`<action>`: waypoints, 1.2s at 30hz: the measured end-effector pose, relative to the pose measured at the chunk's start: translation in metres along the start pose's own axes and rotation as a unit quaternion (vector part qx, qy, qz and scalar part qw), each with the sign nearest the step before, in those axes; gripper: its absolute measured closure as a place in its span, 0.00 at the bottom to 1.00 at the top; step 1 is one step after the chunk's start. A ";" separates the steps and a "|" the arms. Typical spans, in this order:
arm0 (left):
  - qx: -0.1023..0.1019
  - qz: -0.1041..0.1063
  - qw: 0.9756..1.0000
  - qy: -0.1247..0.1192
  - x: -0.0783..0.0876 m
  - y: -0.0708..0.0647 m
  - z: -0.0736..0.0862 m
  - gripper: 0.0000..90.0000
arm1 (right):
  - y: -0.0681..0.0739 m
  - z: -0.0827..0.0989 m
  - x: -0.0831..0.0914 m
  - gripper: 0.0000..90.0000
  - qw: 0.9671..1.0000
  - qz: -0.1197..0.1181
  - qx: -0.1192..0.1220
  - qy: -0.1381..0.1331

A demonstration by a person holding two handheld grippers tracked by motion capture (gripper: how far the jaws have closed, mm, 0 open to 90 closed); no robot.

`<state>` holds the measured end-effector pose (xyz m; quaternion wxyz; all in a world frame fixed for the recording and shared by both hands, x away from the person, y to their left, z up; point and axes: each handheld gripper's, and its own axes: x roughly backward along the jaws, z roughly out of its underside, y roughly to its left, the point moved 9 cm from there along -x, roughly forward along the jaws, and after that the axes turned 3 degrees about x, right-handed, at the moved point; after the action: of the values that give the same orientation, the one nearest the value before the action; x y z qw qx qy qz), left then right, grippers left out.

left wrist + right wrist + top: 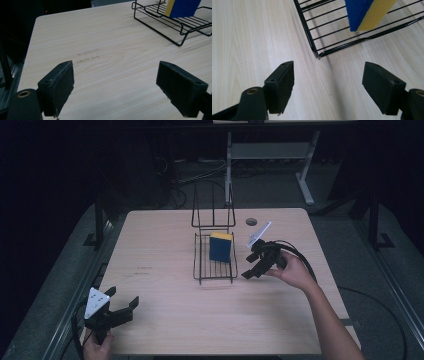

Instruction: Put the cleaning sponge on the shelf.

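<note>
Black wire rack (215, 255) stands in the middle of the pale wooden desk (160, 250), and a blue and yellow sponge (220, 246) stands on edge inside it. The right gripper (260, 260) is just beside the rack's right side; its jaws are spread wide, hold nothing and point at the rack's corner. The left gripper (122, 305) is near the front left corner of the desk, well apart from the rack, jaws also spread wide and empty.
</note>
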<state>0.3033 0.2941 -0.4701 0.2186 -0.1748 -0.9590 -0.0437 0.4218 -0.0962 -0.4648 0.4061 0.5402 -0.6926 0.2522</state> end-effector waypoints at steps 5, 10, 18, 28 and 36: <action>0.000 0.000 1.000 0.000 0.000 0.001 0.000 0.16 | 0.003 0.001 0.002 0.28 1.000 -0.004 -0.002 0.003; 0.000 0.000 1.000 0.000 0.001 0.001 0.000 0.16 | 0.005 0.006 -0.002 0.28 1.000 -0.004 -0.005 -0.004; 0.001 -0.001 1.000 -0.001 0.001 0.001 0.000 0.16 | 0.008 0.017 -0.008 0.28 1.000 -0.008 -0.012 0.001; 0.004 -0.003 1.000 -0.003 0.002 0.002 0.000 0.16 | 0.018 0.028 -0.007 0.28 1.000 -0.005 -0.010 -0.010; 0.004 -0.003 1.000 -0.003 0.002 0.002 -0.001 0.16 | 0.029 0.034 -0.007 0.28 1.000 -0.002 -0.009 -0.026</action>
<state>0.3024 0.2963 -0.4687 0.2159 -0.1715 -0.9604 -0.0396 0.3853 -0.1105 -0.4863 0.3931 0.5442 -0.7043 0.2308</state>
